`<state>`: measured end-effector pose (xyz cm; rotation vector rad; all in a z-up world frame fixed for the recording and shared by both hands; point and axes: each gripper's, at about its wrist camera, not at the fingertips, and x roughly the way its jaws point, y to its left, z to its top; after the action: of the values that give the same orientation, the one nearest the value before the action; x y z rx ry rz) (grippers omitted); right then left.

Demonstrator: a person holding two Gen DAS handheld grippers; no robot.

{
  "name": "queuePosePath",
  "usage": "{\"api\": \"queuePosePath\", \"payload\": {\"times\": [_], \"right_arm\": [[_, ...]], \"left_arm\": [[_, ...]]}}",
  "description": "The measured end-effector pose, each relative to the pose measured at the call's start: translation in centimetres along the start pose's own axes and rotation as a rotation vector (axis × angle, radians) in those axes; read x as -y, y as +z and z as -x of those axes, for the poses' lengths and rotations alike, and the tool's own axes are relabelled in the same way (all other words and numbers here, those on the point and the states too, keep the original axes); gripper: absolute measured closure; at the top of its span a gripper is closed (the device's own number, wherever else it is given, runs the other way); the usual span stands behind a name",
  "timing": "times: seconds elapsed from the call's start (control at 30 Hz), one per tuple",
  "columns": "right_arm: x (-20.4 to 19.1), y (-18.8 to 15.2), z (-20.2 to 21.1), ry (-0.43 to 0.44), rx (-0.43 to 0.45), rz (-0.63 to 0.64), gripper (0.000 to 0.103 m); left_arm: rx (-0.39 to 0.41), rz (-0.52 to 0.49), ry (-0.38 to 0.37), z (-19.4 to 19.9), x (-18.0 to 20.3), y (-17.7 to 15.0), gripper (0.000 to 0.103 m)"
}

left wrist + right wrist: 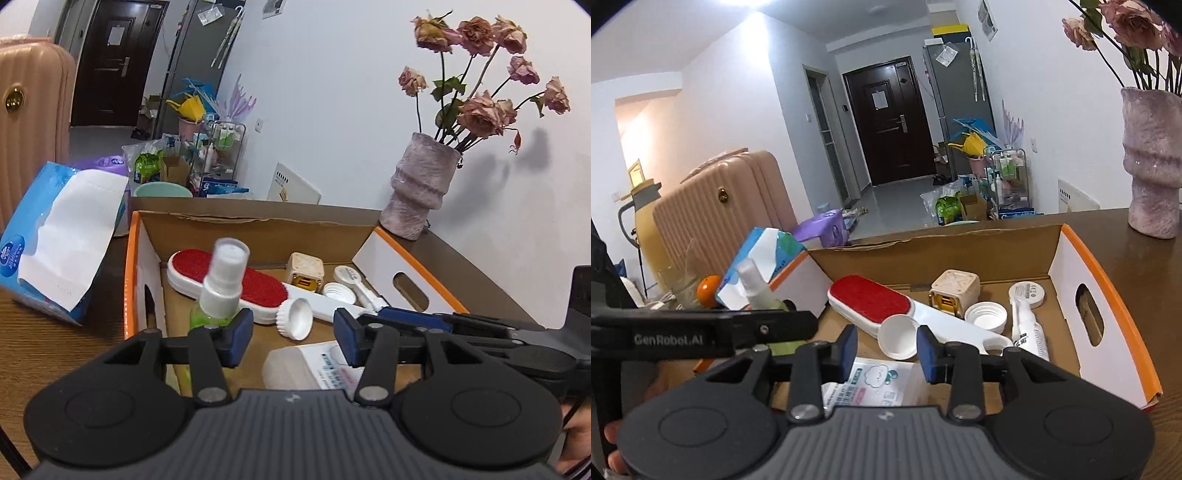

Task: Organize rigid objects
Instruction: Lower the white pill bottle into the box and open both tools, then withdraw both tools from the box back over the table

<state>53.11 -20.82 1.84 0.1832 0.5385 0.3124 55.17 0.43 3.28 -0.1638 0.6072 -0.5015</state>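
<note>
Blue tissue pack [55, 236] lying on the wooden table [44, 343], just left of the box. Pink-grey ribbed vase [419, 184] of faded pink roses [480, 66] standing at the far right by the white wall. Pink ribbed suitcase [727, 199] beyond the table edge, yellow kettle [646, 218] beside it. Dark door [890, 122] at the hallway's end, wire cart [1008, 177] and yellow watering can [973, 142] near a grey fridge [960, 92].

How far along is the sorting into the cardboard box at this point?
Done: lint brush, cube charger, white caps and a spray bottle lie in the box. In hand: nothing; left gripper and right gripper are open. Left: the green spray bottle stands at the box's left wall.
</note>
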Motion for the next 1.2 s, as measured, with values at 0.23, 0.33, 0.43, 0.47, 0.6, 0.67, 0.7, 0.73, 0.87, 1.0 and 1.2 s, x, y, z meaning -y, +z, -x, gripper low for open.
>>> {"api": "queuePosePath", "payload": {"times": [0.23,0.33,0.43,0.47,0.6,0.67,0.7,0.73,0.87,1.0,1.2], "right_arm": [[-1.1,0.8,3.9,0.001,0.017,0.028,0.066],[-1.8,1.3,7.1,0.007,0.052,0.037,0.061],[-2.6,1.5,10.5,0.009,0.086,0.053,0.053],[-2.8,1.6,11.5,0.009,0.095,0.059,0.053],[-3.7,1.2,15.8,0.011,0.124,0.078,0.048],[-4.0,0.8,18.0,0.011,0.139,0.083,0.047],[-4.1,0.5,18.9,0.009,0.145,0.086,0.044],[-4.1,0.2,19.9,0.006,0.15,0.087,0.042],[-4.2,-1.5,23.3,-0.013,0.158,0.097,0.036],[-4.5,-3.3,26.4,-0.05,0.173,0.135,0.022],[-4.9,-7.5,30.5,-0.147,0.176,0.234,0.013]], "left_arm": [[0.007,0.029,0.039,3.6,1.4,-0.5,0.05],[0.028,0.029,0.049,6.4,2.8,-0.4,0.045],[0.054,0.009,0.052,9.3,4.7,-0.5,0.041],[0.063,-0.001,0.051,10.4,5.5,-0.6,0.04],[0.112,-0.041,0.072,14.5,8.4,-1.5,0.031],[0.131,-0.059,0.079,16.4,10.0,-2.4,0.026],[0.14,-0.067,0.084,17.1,10.7,-2.9,0.024],[0.146,-0.074,0.089,17.7,11.3,-3.3,0.023],[0.179,-0.107,0.129,20.5,13.9,-5.8,0.018],[0.251,-0.149,0.197,23.2,16.2,-8.4,0.005],[0.341,-0.222,0.273,27.0,19.8,-13.5,0.0]]}}
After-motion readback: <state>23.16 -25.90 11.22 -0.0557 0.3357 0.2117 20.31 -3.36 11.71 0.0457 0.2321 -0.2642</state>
